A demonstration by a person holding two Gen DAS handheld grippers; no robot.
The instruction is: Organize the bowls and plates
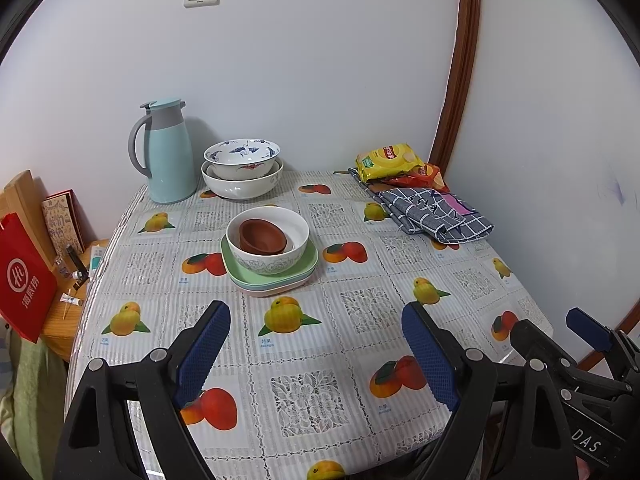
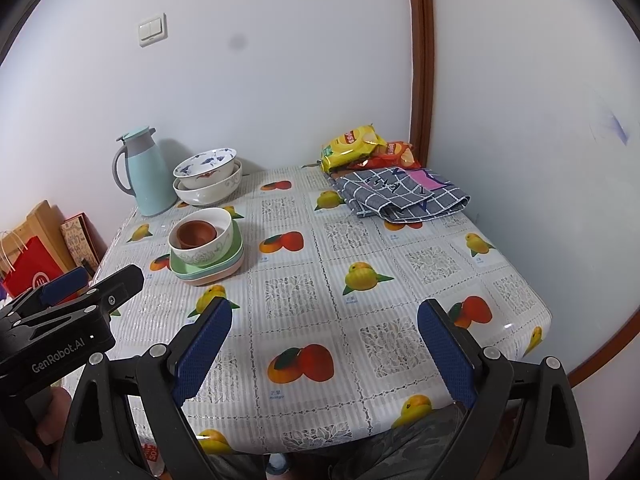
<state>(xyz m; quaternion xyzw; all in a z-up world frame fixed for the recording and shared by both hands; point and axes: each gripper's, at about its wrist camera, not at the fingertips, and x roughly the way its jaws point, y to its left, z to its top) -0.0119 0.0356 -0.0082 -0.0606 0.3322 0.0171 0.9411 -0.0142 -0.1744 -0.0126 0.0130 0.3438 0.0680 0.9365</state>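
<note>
Near the table's middle, a stack of square plates [image 1: 272,280] [image 2: 224,264], green on top, carries a white patterned bowl [image 1: 276,264] [image 2: 208,254] with small brown bowls [image 1: 262,236] [image 2: 196,234] nested inside. At the back, a blue-and-white bowl [image 1: 242,154] [image 2: 206,164] sits in a larger white bowl [image 1: 240,188] [image 2: 208,192]. My left gripper [image 1: 316,312] [image 2: 96,276] hovers open over the table's near part, with nothing between its blue pads. To its right, my right gripper [image 2: 326,308] [image 1: 560,322] also stands open and empty. Both are well short of the dishes.
A pale blue thermos jug [image 1: 168,156] [image 2: 146,176] stands at the back left beside the bowls. Snack bags [image 1: 394,162] [image 2: 354,146] and a folded checked cloth [image 1: 436,210] [image 2: 404,196] lie at the back right. Paper bags [image 1: 24,276] sit off the table's left edge.
</note>
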